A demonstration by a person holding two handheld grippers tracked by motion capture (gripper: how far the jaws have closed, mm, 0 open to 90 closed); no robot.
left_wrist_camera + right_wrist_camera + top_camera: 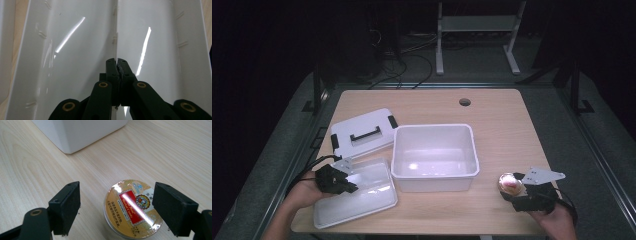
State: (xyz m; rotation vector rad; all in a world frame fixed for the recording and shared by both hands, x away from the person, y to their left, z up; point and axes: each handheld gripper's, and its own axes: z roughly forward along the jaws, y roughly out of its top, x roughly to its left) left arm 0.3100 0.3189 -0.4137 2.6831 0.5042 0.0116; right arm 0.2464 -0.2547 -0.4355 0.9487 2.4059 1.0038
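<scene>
A shallow white plastic tray (pixel 372 200) lies at the table's front left. My left gripper (pixel 346 186) is over its left part. In the left gripper view the jaws of my left gripper (pixel 117 62) are shut on the thin upright rib (pixel 115 37) that runs down the tray's middle. At the front right a round gold tin with a red label (pixel 131 211) stands on the wood, also seen as the tin (pixel 510 183) from above. My right gripper (pixel 118 206) is open around it. Its left pad (pixel 67 207) stands apart from the tin and its right pad (pixel 172 210) is at the tin's edge.
A deep white bin (pixel 434 172) stands mid-table, and its corner (pixel 75 135) is just beyond the tin. A white lid with a black handle (pixel 362 132) lies behind the tray. The table has a cable hole (pixel 465 102) at the back.
</scene>
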